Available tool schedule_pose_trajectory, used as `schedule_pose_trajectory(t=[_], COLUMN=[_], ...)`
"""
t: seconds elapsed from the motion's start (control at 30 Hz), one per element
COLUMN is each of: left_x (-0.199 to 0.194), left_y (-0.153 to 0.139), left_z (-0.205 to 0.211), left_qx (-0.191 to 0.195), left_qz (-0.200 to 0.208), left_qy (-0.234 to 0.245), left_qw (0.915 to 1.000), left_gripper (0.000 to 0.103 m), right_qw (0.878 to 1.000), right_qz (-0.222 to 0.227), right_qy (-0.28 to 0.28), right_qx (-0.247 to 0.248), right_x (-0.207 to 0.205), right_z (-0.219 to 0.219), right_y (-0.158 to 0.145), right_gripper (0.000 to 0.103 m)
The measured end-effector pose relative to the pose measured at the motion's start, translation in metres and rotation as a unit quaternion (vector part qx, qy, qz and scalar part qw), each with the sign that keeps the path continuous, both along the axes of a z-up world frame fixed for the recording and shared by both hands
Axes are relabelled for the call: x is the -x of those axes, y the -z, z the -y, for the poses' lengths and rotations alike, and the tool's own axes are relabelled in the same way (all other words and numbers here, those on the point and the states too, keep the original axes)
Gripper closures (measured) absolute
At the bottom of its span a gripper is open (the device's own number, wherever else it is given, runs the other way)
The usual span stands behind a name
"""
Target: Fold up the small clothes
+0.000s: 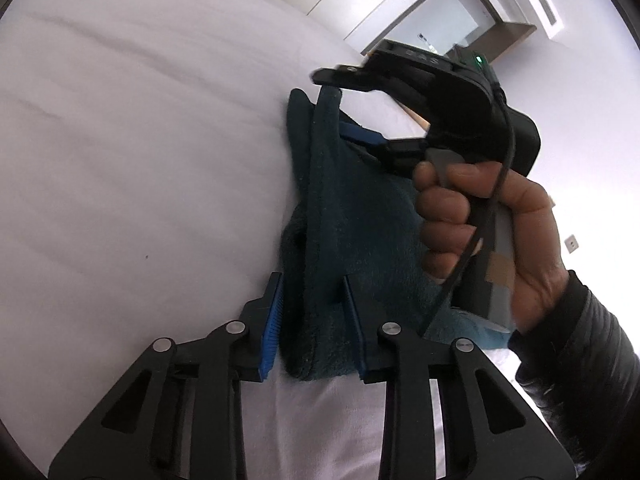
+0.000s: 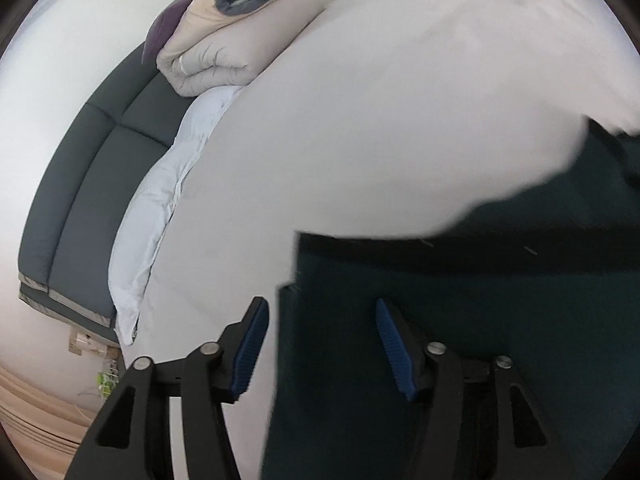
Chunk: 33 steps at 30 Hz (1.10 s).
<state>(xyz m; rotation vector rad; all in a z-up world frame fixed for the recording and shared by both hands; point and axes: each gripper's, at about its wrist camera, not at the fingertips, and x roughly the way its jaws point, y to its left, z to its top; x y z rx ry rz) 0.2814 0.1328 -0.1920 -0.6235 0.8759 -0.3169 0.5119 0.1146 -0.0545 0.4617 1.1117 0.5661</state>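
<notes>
A dark teal fleece garment (image 1: pixel 344 216) is held up above the white bed sheet (image 1: pixel 140 140). My left gripper (image 1: pixel 314 324) has its blue-padded jaws set apart, with a bunched fold of the garment hanging between them. In the left wrist view my right gripper (image 1: pixel 352 100) is held by a hand, its jaws spread around the garment's far top edge. In the right wrist view the garment (image 2: pixel 480 300) fills the lower right, and my right gripper (image 2: pixel 322 344) stands open with the cloth's edge between its fingers.
A folded beige duvet (image 2: pixel 224 48) with a grey cloth on top lies at the bed's head. A dark grey headboard (image 2: pixel 92 168) runs along the left. A doorway (image 1: pixel 440 12) and white wall stand beyond the bed.
</notes>
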Motion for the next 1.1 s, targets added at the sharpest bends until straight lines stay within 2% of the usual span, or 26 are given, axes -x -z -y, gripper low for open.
schedule_pose_trajectory(t=[0.07, 0.13, 0.2, 0.27, 0.3, 0.33, 0.37, 0.4, 0.47, 0.53, 0.6, 0.67, 0.77, 0.87, 0.93, 0.97, 1.07, 1.1], left_x=[0.003, 0.004, -0.003, -0.012, -0.021, -0.03, -0.038, -0.044, -0.057, -0.071, -0.092, -0.103, -0.112, -0.118, -0.124, -0.113, -0.113, -0.112], left_y=[0.0, 0.001, 0.002, 0.0, 0.0, 0.001, 0.001, 0.0, 0.001, 0.001, 0.0, -0.001, -0.001, 0.0, 0.002, 0.001, 0.008, 0.01], left_z=[-0.005, -0.015, -0.024, -0.03, -0.032, -0.034, -0.034, -0.033, -0.027, -0.018, -0.01, -0.001, 0.009, 0.017, 0.015, 0.012, 0.005, 0.004], left_qx=[0.015, 0.041, 0.062, 0.06, 0.065, 0.092, 0.112, 0.113, 0.106, 0.105, 0.096, 0.086, 0.111, 0.098, 0.11, 0.119, 0.147, 0.153], left_qz=[-0.005, -0.012, -0.028, -0.038, -0.048, -0.053, -0.053, -0.056, -0.064, -0.07, -0.078, -0.089, -0.106, -0.118, -0.125, -0.128, -0.146, -0.153], left_qy=[-0.005, -0.017, -0.022, -0.022, -0.015, -0.002, 0.007, 0.012, 0.027, 0.044, 0.063, 0.074, 0.096, 0.108, 0.106, 0.104, 0.101, 0.104], left_qw=[0.9999, 0.9989, 0.9974, 0.9972, 0.9966, 0.9944, 0.9923, 0.992, 0.9919, 0.991, 0.9903, 0.9895, 0.9835, 0.9823, 0.9803, 0.9791, 0.973, 0.9707], left_gripper=[0.075, 0.075, 0.075, 0.072, 0.061, 0.044, 0.038, 0.033, 0.024, 0.009, 0.003, 0.004, 0.005, 0.01, 0.018, 0.02, 0.033, 0.04], right_qw=[0.999, 0.999, 0.999, 0.998, 0.997, 0.997, 0.997, 0.996, 0.996, 0.994, 0.993, 0.99, 0.987, 0.987, 0.987, 0.987, 0.987, 0.987], right_qz=[0.014, 0.019, 0.02, 0.032, 0.04, 0.042, 0.042, 0.04, 0.034, 0.026, 0.021, 0.019, 0.018, 0.019, 0.018, 0.018, 0.011, 0.008], right_qy=[-0.021, -0.028, -0.008, 0.009, 0.018, 0.024, 0.029, 0.034, 0.051, 0.062, 0.074, 0.083, 0.086, 0.084, 0.083, 0.084, 0.084, 0.083], right_qx=[0.022, -0.008, -0.042, -0.061, -0.057, -0.058, -0.062, -0.065, -0.071, -0.083, -0.093, -0.109, -0.131, -0.137, -0.139, -0.138, -0.137, -0.137], right_x=[0.004, 0.013, 0.025, 0.043, 0.054, 0.063, 0.07, 0.078, 0.092, 0.102, 0.108, 0.112, 0.113, 0.113, 0.113, 0.113, 0.113, 0.111], right_z=[-0.012, -0.004, 0.018, 0.046, 0.062, 0.072, 0.084, 0.095, 0.121, 0.137, 0.15, 0.161, 0.173, 0.179, 0.182, 0.181, 0.185, 0.184], right_y=[-0.005, -0.012, -0.019, -0.029, -0.033, -0.034, -0.035, -0.035, -0.031, -0.027, -0.024, -0.022, -0.022, -0.024, -0.023, -0.023, -0.019, -0.017], right_gripper=[0.038, 0.038, 0.038, 0.038, 0.038, 0.038, 0.038, 0.038, 0.038, 0.038, 0.038, 0.038, 0.038, 0.038, 0.038, 0.038, 0.038, 0.038])
